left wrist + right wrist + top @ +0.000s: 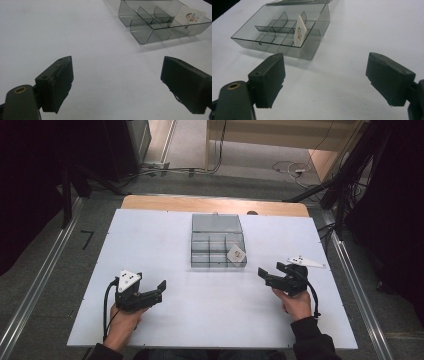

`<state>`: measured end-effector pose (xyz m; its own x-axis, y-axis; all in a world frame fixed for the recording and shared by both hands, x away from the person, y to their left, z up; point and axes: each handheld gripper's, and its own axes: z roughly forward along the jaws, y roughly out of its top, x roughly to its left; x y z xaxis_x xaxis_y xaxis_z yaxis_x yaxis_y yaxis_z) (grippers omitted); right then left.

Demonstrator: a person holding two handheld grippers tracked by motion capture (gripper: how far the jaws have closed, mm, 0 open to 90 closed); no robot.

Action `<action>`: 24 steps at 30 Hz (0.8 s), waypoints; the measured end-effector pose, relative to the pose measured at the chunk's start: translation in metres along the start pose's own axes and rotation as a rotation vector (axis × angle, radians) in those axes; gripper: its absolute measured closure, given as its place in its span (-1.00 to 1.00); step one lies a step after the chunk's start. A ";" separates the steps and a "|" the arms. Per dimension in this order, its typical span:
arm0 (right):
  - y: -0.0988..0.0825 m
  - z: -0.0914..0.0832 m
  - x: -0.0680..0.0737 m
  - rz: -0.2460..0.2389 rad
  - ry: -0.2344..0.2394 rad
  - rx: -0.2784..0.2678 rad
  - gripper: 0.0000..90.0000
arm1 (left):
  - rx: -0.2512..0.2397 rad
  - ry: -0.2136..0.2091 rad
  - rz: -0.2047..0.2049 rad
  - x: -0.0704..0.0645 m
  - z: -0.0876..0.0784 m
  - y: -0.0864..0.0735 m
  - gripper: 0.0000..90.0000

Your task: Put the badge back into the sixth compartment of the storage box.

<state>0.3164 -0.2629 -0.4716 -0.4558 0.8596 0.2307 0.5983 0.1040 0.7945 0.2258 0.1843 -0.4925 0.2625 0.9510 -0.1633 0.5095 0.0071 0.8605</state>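
A clear grey compartment box (pixel 201 251) with its lid open flat behind it sits at the table's middle back. A small white card (pixel 236 254) with a printed picture leans inside its front right compartment; the card (pixel 189 15) and box (pixel 140 35) lie ahead and to the right in the left gripper view, and the card (pixel 300 31) and box (pixel 312 53) ahead and to the left in the right gripper view. My left gripper (pixel 161 289) rests low at the front left, open and empty (pixel 117 85). My right gripper (pixel 265 275) is at the front right, open and empty (pixel 325 80).
The white table top (pixel 210 310) sits on a wooden board, with metal rails along both sides. A grey three-cornered plate (pixel 306 262) sticks out from the right gripper. Cables lie on the floor beyond the table's far edge.
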 end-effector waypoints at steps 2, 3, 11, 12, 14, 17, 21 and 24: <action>-0.001 -0.002 -0.002 0.007 0.006 0.003 -0.68 | -0.004 0.000 -0.003 0.001 -0.001 0.000 -0.74; -0.001 -0.003 -0.003 0.006 0.001 0.004 -0.68 | -0.005 0.001 -0.002 0.001 -0.001 0.000 -0.74; -0.006 -0.008 -0.006 0.005 -0.011 0.008 -0.68 | -0.007 0.014 -0.009 0.005 -0.003 0.000 -0.74; -0.006 -0.009 -0.006 0.000 -0.017 0.006 -0.68 | -0.008 0.013 -0.009 0.005 -0.004 0.000 -0.74; -0.007 -0.011 -0.007 0.001 -0.020 0.001 -0.68 | -0.009 0.015 -0.010 0.006 -0.004 0.000 -0.74; -0.008 -0.014 -0.010 0.004 -0.029 -0.002 -0.68 | -0.012 0.021 -0.011 0.008 -0.006 -0.001 -0.74; -0.010 -0.018 -0.015 0.008 -0.041 -0.009 -0.68 | -0.018 0.032 -0.017 0.012 -0.009 -0.001 -0.74; -0.011 -0.022 -0.018 0.009 -0.052 -0.016 -0.68 | -0.020 0.043 -0.022 0.014 -0.010 -0.002 -0.74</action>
<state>0.3039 -0.2906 -0.4724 -0.4157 0.8853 0.2085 0.5914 0.0890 0.8014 0.2205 0.2010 -0.4916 0.2155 0.9630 -0.1619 0.4982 0.0342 0.8664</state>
